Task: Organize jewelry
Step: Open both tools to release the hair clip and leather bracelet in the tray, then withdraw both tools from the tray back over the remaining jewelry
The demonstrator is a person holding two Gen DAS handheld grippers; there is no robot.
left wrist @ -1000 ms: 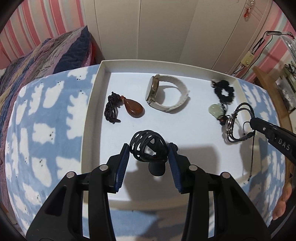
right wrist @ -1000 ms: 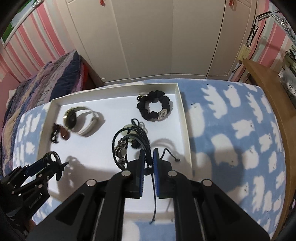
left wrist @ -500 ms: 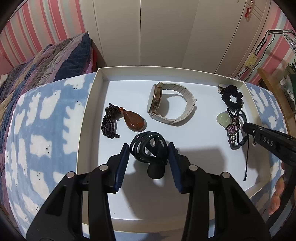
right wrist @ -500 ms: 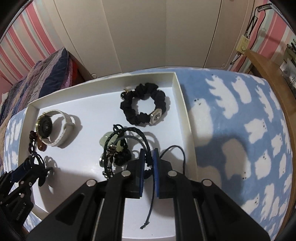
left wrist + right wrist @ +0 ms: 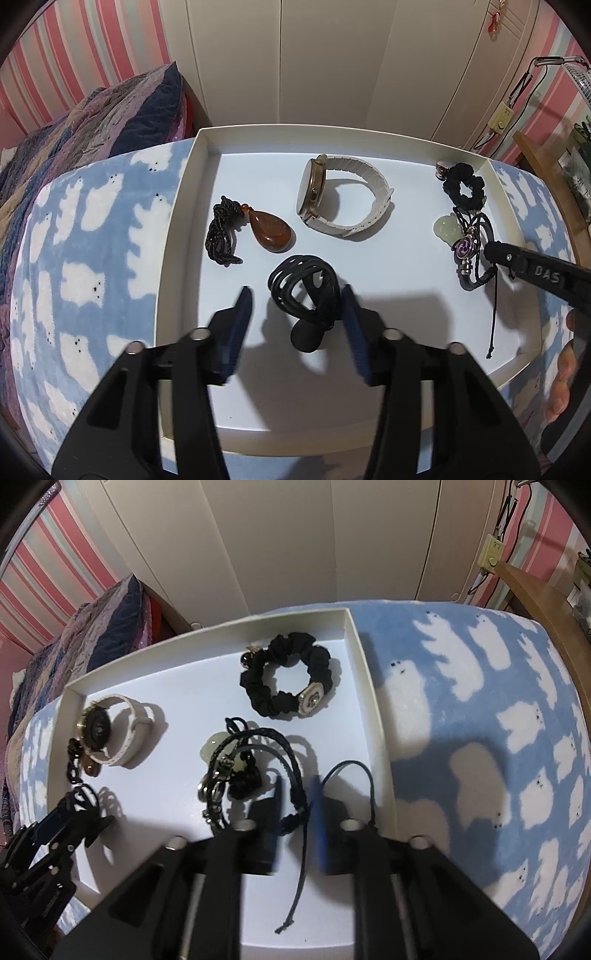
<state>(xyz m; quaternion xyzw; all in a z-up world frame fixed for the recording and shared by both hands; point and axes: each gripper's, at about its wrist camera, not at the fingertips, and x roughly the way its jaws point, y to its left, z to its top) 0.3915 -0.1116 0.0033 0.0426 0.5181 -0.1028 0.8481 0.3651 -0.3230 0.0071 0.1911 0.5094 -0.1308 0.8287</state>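
- The left gripper (image 5: 297, 310) stood with its jaws spread wide, gripping nothing; the coiled black bracelet (image 5: 304, 291) lay on the tray floor between the blue pads, touching or nearly touching the right one and apart from the left.
- That bracelet sat near the middle of the white tray (image 5: 177, 221), toward its near edge, with a round black end piece at its near side.
- The right gripper (image 5: 295, 812) had its jaws parted a modest way; the braided black bracelet (image 5: 291, 775) ran through the gap, and neither pad visibly pressed on it.
- Its dark cord (image 5: 299, 867) trailed back beneath the gripper, toward the tray's near edge.
- The braided bracelet lay close to the tray's right wall, tangled beside a pale green pendant (image 5: 214, 747).
- A black scrunchie (image 5: 286, 679) rested in the far right corner.
- A white-strapped watch (image 5: 340, 195) stood on edge near the far side, and an amber pendant (image 5: 271, 230) on dark cord lay toward the left wall.
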